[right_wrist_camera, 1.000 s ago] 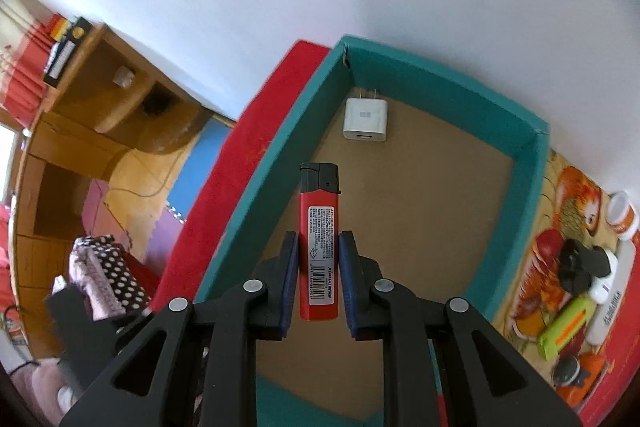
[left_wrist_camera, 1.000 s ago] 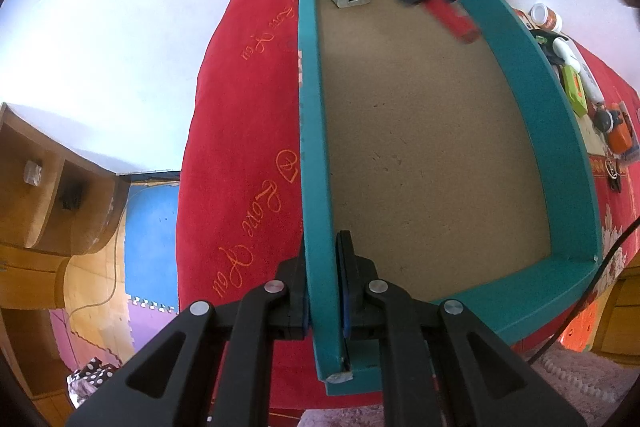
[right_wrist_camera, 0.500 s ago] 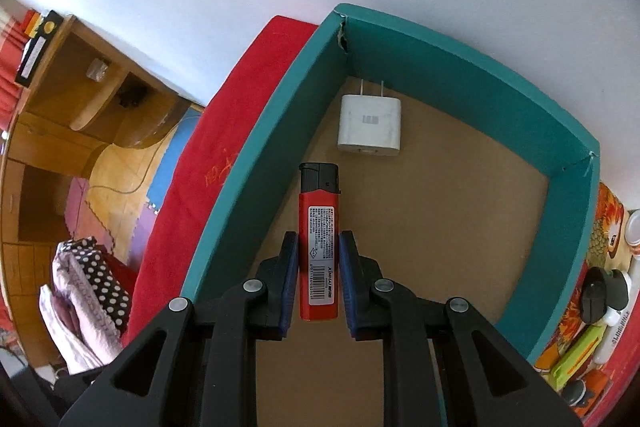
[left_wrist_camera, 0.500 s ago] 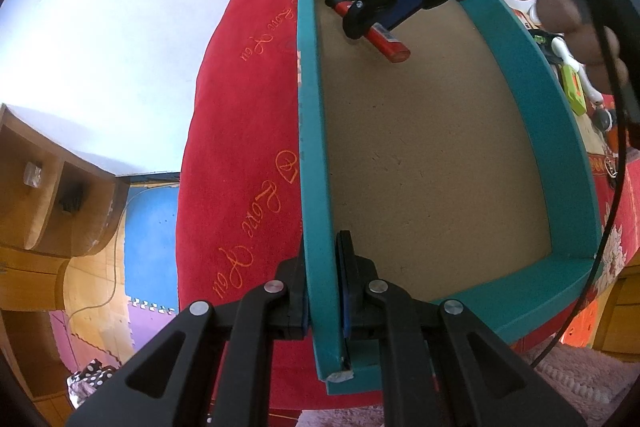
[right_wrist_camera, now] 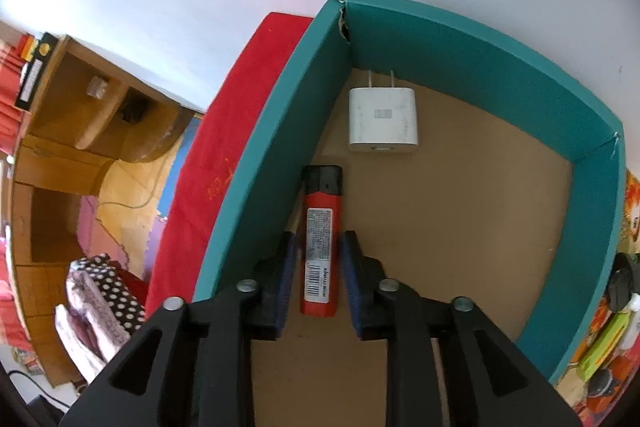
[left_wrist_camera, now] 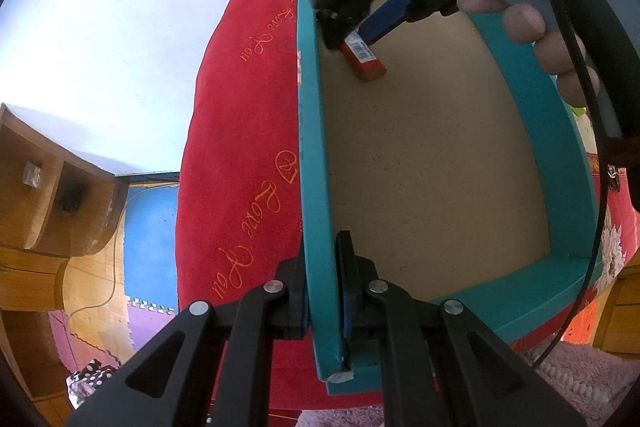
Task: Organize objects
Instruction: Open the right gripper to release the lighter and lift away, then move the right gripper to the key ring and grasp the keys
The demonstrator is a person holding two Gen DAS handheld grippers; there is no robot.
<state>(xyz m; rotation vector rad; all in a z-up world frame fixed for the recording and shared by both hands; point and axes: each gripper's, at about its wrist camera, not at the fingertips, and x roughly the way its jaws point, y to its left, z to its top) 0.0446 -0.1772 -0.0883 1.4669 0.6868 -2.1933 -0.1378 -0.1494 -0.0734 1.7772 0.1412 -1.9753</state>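
Now the slim red plastic lighter (right_wrist_camera: 320, 251) lies lengthwise between the opening right tongs (right_wrist_camera: 318, 279), free of both pads, while the left tongs (left_wrist_camera: 322, 291) pinch the teal cardboard tray's wall (left_wrist_camera: 310, 147).

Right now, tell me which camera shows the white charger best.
The right wrist view. There the white charger lies whole and unobstructed on the teal box floor near the far corner, prongs toward the far wall, just beyond the red lighter. In the left wrist view the right gripper hides it entirely.

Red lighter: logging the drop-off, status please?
Left gripper shut on teal box wall. Right gripper opening; red lighter down beside white charger. Nothing blocking.
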